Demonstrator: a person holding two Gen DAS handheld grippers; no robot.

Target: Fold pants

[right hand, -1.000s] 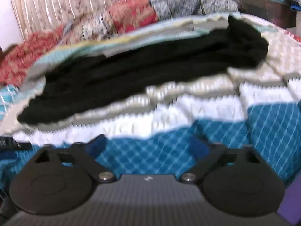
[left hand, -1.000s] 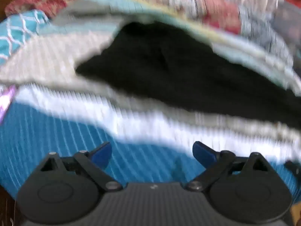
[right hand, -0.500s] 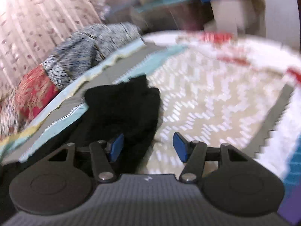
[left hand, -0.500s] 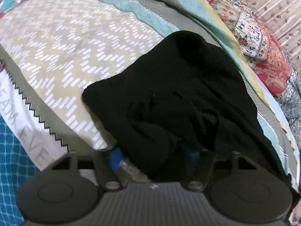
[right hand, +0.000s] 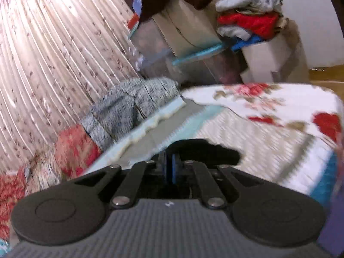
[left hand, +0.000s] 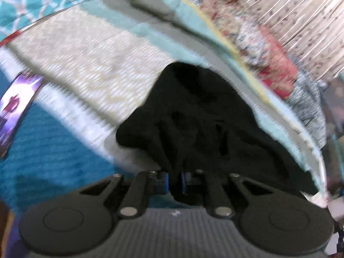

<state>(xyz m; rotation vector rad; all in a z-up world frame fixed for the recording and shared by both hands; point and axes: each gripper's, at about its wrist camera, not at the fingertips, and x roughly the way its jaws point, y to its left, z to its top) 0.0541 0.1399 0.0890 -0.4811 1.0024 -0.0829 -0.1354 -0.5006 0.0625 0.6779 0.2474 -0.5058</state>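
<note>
the left gripper [left hand: 173,182] is seen with its blue pads drawn nearly together, and a fold of the black pants [left hand: 200,118] is pinched between them. the right gripper [right hand: 168,168] is likewise closed down to a thin slit, with black cloth [right hand: 202,150] bunched at and just beyond its tips; the cloth appears to be caught between the pads, though the exact point of contact is hidden by the fingers themselves.

from the left wrist, the pants are shown as a dark rumpled mass spreading away from the jaws over the bedspread [left hand: 90,64], with seams and folds lost in the blackness and in motion blur. from the right wrist only a small end of the garment is visible above the linkage; the rest is cut off below the gripper body.

the bedspread is patterned in bands of beige zigzag, white, pale aqua and deep blue. a purple object [left hand: 15,105] lies at its left edge, too blurred to be identified. a floral quilt [right hand: 279,107] is laid at the far corner of the bed, and patchwork pillows [right hand: 120,111] are lined against a pleated flowered curtain [right hand: 53,53]. beyond the bed, a heap of clothes [right hand: 249,23] is piled on a white stand, beside a clear plastic box [right hand: 154,51].
</note>
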